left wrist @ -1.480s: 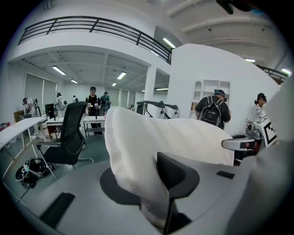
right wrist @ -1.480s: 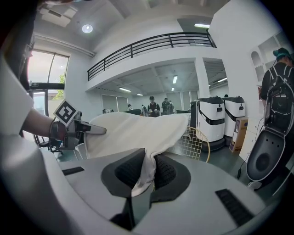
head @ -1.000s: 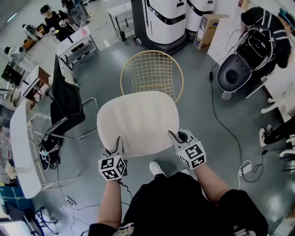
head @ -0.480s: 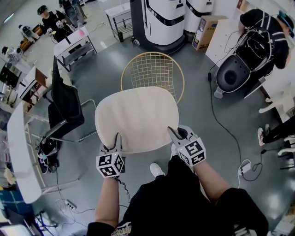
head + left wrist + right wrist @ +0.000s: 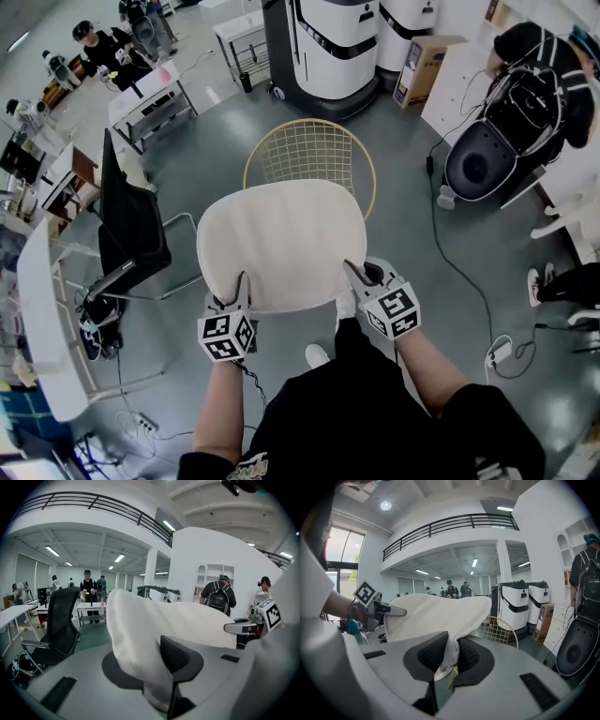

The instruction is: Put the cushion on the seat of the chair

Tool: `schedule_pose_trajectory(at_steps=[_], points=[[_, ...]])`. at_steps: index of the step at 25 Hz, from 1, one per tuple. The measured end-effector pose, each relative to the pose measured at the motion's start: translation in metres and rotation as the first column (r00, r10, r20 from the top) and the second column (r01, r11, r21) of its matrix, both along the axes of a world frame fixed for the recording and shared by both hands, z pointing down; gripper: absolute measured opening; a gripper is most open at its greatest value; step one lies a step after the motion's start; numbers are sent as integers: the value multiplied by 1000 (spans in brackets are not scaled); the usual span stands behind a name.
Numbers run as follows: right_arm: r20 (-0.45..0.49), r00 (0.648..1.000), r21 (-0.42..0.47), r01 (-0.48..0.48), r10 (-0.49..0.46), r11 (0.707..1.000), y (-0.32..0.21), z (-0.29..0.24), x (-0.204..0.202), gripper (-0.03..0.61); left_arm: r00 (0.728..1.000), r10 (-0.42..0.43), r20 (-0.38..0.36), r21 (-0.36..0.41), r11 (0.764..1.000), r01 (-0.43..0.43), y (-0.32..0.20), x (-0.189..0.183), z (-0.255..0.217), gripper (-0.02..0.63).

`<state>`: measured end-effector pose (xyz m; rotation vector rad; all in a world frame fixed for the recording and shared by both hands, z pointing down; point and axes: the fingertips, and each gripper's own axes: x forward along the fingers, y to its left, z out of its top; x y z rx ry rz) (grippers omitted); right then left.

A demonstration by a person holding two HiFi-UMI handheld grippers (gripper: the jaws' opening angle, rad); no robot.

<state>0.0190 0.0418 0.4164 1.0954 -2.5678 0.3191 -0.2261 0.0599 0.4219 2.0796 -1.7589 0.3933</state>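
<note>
A cream ribbed cushion (image 5: 281, 244) is held flat in the air between both grippers, in front of a gold wire chair (image 5: 312, 155) whose seat it partly hides. My left gripper (image 5: 239, 286) is shut on the cushion's near left edge, and the thick cream edge (image 5: 140, 663) fills its jaws in the left gripper view. My right gripper (image 5: 361, 278) is shut on the near right edge, where a thin fold of the cushion (image 5: 447, 660) is pinched. The wire chair (image 5: 499, 627) shows beyond the cushion in the right gripper view.
A black office chair (image 5: 131, 220) stands to the left by a white desk (image 5: 42, 319). Two large white machines (image 5: 342, 42) stand behind the wire chair. A person bends over a dark round device (image 5: 483, 155) at right. Cables (image 5: 459, 272) run across the grey floor.
Both grippers have carried the cushion forward toward the wire chair. The person's dark trousers now cover more of the floor below the cushion. Both grips are unchanged.
</note>
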Motion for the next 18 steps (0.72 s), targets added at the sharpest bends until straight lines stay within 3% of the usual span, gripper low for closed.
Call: schedule_pose_trajectory(at_steps=[18], points=[[3, 1000, -56, 0, 1, 998, -178, 36, 70, 46, 1000, 5, -6, -52, 999, -5, -176, 68, 36, 129]])
